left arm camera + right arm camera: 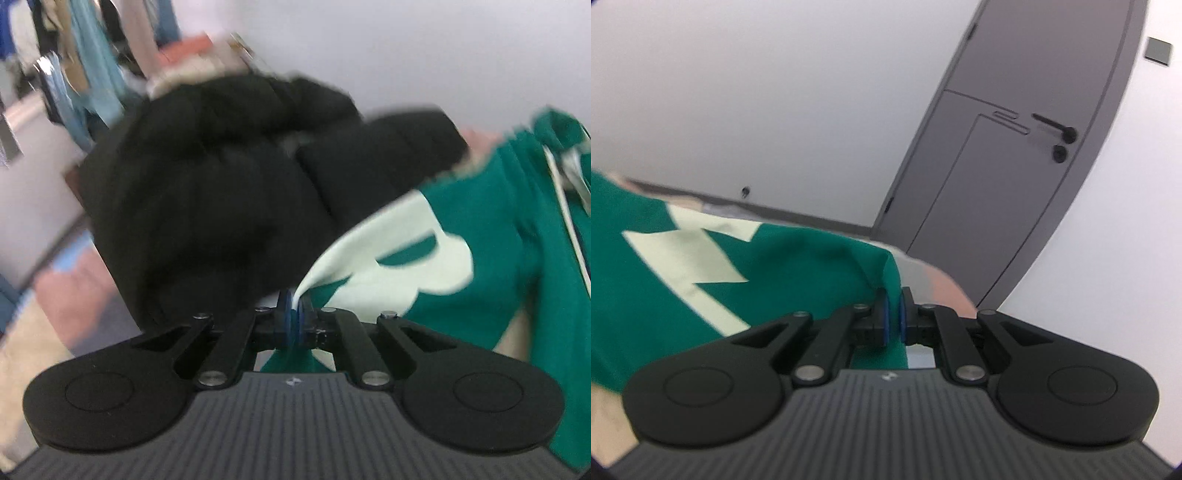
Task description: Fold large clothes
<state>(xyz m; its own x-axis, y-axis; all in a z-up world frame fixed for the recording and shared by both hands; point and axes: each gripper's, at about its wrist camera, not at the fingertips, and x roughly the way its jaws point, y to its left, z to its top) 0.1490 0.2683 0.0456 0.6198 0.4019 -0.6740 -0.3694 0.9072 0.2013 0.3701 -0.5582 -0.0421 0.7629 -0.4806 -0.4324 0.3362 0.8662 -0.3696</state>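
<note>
A green garment (491,236) with a large pale print is stretched out in front of me. In the left wrist view my left gripper (294,301) is shut on an edge of it, with pale and green cloth pinched between the blue pads. The same green garment (783,266) fills the left of the right wrist view. My right gripper (893,299) is shut on a fold at its right edge. A bulky black padded jacket (229,177) lies just beyond the left gripper and hides what is behind it.
Hanging clothes (92,74) and a pile of pink and cream cloth (74,291) sit at the left. A plain wall lies beyond. A grey door (1008,166) with a black handle stands ahead of the right gripper.
</note>
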